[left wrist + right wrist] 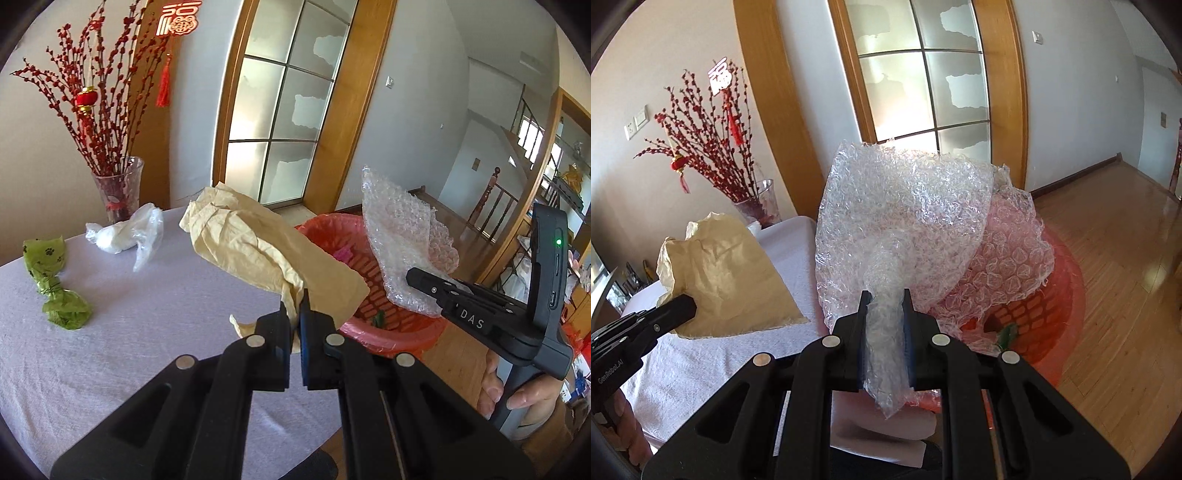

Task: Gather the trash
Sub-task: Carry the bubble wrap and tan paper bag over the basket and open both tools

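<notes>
Domestic room, grey walls, wood-framed frosted glass door [284,107], wooden plank floor [1115,280]. Worktop covered in pale lilac cloth [147,332], far edge against wall. Clear glass vase of red berry branches [118,192] at worktop's back corner, small red lantern hanging in branches. Red knotted wall ornament [173,33] above it.

Loose trash on worktop: crumpled white plastic bag [125,232] just in front of vase; twisted green paw-print bag [55,280] near left edge, well apart from white bag.

Red plastic slotted basket lined with red bag [388,328] on floor just beside worktop edge; something green and a pink scrap inside.

Left gripper [294,314]: jaws clenched on crumpled tan paper sheet [258,251], pinching its lower bunched end; sheet lifted off worktop, spreading up and left, right edge overlapping basket rim in view.

Right gripper [885,306]: jaws clamped on bunched neck of clear bubble wrap sheet [905,214]; sheet fans upward, held over basket, second fold of larger bubbles drooping right toward basket interior. Contact between wrap and basket unclear.

Right gripper also seen from left wrist view at right, green LED lit, "DAS" lettering, person's fingers [524,398] around handle.
</notes>
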`<state>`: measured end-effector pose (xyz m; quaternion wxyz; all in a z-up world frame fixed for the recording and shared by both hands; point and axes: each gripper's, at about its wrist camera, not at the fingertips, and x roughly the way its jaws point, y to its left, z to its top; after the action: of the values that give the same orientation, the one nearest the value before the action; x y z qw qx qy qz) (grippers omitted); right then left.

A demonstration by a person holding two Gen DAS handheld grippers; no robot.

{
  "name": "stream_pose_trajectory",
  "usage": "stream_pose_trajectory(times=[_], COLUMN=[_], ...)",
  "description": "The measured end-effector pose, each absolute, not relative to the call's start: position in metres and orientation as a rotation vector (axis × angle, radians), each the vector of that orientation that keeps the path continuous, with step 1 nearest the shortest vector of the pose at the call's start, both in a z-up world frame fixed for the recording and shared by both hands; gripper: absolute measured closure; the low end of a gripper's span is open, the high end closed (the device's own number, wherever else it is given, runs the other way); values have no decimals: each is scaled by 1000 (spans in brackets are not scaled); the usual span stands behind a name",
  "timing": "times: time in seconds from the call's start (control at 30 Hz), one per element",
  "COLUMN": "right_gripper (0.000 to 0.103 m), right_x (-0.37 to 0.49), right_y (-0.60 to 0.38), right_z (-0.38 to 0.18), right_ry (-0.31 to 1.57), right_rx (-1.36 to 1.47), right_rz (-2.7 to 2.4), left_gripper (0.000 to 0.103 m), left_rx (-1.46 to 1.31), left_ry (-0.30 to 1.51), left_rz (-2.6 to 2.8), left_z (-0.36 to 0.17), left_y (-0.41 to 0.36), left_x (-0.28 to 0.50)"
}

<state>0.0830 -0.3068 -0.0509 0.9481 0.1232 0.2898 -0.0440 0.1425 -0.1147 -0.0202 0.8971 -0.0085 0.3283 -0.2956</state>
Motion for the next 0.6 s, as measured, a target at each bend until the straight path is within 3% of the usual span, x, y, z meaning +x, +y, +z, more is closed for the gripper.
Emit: stream_pose_trajectory(times=[0.6], right_gripper=[87], right_x=[90], right_y=[-369], right_z=[-57], right_ry=[582], right_rx=[362], right_rz=[-192], left_gripper=[97], left_rx=[46], left_ry=[706], left_rz=[-727], left_z=[-41], left_y=[-207], left_x=[164])
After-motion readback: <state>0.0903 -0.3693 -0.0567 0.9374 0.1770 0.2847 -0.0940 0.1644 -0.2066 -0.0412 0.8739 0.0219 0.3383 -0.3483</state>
